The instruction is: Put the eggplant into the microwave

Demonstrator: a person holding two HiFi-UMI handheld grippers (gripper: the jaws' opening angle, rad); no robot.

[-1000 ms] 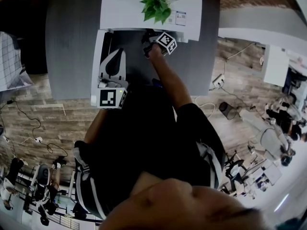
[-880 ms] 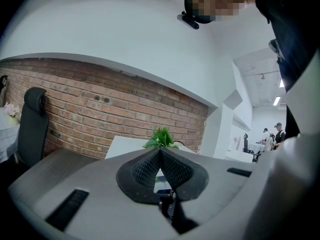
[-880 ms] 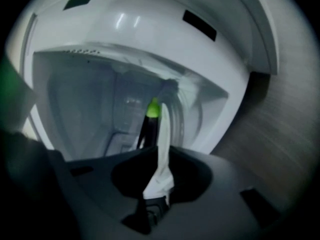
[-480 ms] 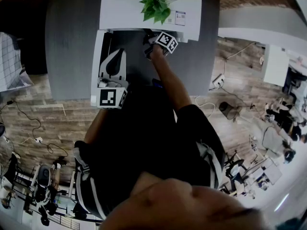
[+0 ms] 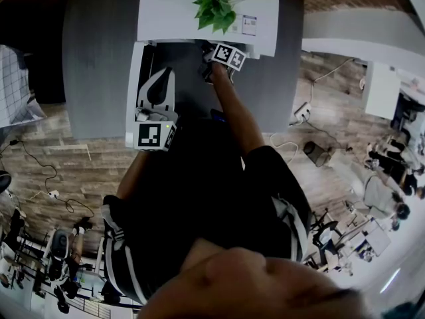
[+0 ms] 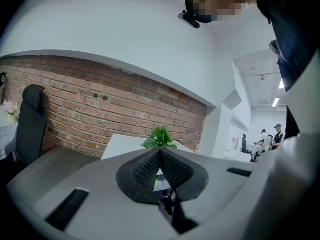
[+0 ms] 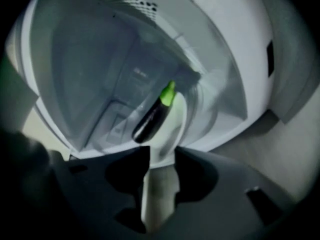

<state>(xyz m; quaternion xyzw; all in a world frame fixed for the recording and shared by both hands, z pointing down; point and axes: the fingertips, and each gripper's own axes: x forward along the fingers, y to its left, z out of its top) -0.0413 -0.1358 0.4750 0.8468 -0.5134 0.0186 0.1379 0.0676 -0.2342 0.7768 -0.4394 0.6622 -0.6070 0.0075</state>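
Right gripper view: eggplant [image 7: 152, 115] is inside the microwave [image 7: 225, 64] cavity, with its green stem end farther in and its dark body toward the opening. Nothing stands between it and the right gripper [image 7: 161, 155]. That gripper's jaws have just been opening and are spread; the eggplant is just beyond the tips, clear of both pads. Left gripper [image 6: 160, 154]: jaws pressed together on nothing, held outside near the open door [image 5: 135, 78]. Plant [image 5: 214, 5] sits on the microwave top. Label [image 5: 250, 24] beside it, print too small to read.
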